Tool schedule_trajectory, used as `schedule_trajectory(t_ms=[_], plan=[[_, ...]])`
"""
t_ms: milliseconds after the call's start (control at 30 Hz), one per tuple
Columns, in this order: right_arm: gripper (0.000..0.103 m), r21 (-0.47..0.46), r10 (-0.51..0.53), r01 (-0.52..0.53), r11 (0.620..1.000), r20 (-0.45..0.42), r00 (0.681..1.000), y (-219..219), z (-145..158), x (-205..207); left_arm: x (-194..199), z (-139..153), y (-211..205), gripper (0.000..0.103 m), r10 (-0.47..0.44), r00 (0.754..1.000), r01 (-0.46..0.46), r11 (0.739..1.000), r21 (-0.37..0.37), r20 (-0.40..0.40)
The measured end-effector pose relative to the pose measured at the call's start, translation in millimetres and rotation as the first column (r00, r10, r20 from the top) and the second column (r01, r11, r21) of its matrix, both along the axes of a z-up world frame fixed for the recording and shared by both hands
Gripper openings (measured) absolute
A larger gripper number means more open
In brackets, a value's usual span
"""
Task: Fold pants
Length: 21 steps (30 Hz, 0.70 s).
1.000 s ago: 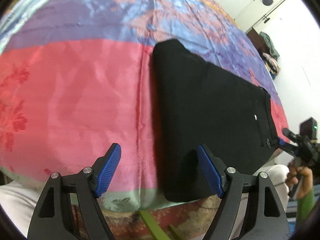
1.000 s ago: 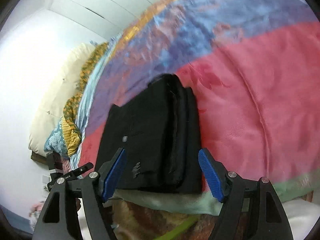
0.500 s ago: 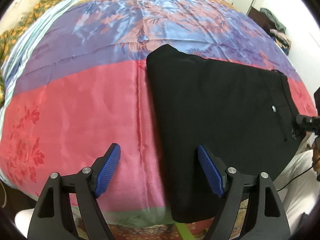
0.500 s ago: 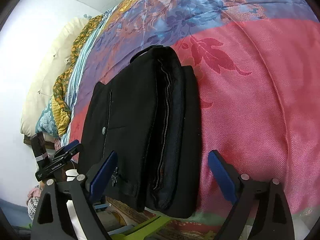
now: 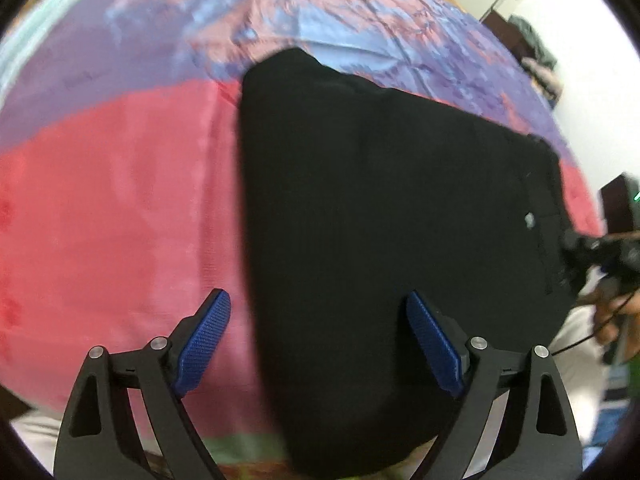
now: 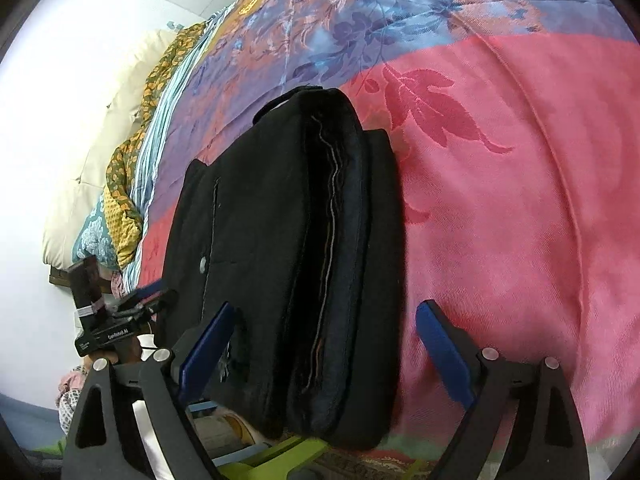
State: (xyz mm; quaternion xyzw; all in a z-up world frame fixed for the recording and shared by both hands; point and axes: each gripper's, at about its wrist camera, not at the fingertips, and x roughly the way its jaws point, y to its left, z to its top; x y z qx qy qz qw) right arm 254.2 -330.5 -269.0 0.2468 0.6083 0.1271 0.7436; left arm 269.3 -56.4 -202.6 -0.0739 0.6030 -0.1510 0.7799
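Black pants (image 5: 380, 208) lie folded into a compact stack on the bed's pink and purple bedspread (image 5: 120, 200), near its front edge. In the right wrist view the pants (image 6: 280, 240) show their stacked folded layers on the right side and a button on top. My left gripper (image 5: 320, 340) is open and empty, hovering over the stack's left edge. My right gripper (image 6: 320, 352) is open and empty, straddling the stack's near end from above. The other gripper shows at the far right of the left wrist view (image 5: 600, 248) and at the left of the right wrist view (image 6: 116, 316).
Pillows and a patterned sheet (image 6: 120, 160) lie at the head of the bed. A white wall and a door with clothes (image 5: 536, 52) stand beyond the bed. A green strip (image 6: 280, 452) shows below the bed edge.
Both grippers have shifted closer over the folded pants. The left view has tilted and blurred with motion. The pants have not moved, and both grippers stay open.
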Motion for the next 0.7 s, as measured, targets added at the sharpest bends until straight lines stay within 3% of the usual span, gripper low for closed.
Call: schedule_trajectory(t_ms=[33, 100, 133, 167, 233, 367, 500, 567, 700], plan=[[0.092, 0.008, 0.007, -0.007, 1.000, -0.005, 1.000, 2, -2, 3, 1, -2, -2, 0.089, 0.005, 1.000, -0.006, 1.000, -0.029, -0.012], [0.079, 0.018, 0.056, -0.056, 0.998, -0.009, 0.998, 13, -3, 7, -2, 0, -6, 0.075, 0.015, 1.000, -0.015, 0.999, -0.051, -0.005], [0.073, -0.021, 0.087, -0.087, 0.996, -0.007, 0.996, 18, -1, 8, -4, 3, -8, 0.058, 0.015, 1.000, -0.015, 0.999, -0.040, 0.013], [0.061, -0.053, 0.118, -0.118, 0.992, 0.005, 0.993, 24, 3, 9, -6, 8, -8, 0.034, 0.011, 0.999, -0.010, 0.999, -0.032, 0.037], [0.049, -0.075, 0.131, -0.129, 0.989, 0.034, 0.991, 30, 13, 7, -9, 24, -7, 0.023, 0.007, 0.998, -0.004, 0.999, -0.041, 0.068], [0.036, -0.085, 0.192, -0.183, 0.979, 0.122, 0.974, 58, 49, 16, 0, 71, -1, 0.023, 0.014, 0.989, -0.002, 0.996, -0.084, 0.150], [0.036, -0.122, 0.287, -0.266, 0.956, 0.216, 0.933, 100, 82, 53, 30, 101, 8, 0.023, 0.007, 0.974, -0.003, 1.000, -0.015, 0.228], [0.036, -0.150, 0.312, -0.282, 0.948, 0.248, 0.917, 115, 90, 78, 44, 108, 17, 0.023, 0.019, 0.967, -0.020, 1.000, 0.003, 0.255], [0.036, -0.164, 0.286, -0.250, 0.954, 0.266, 0.921, 117, 82, 124, 85, 99, 29, 0.028, 0.063, 0.957, -0.078, 0.996, 0.043, 0.283]])
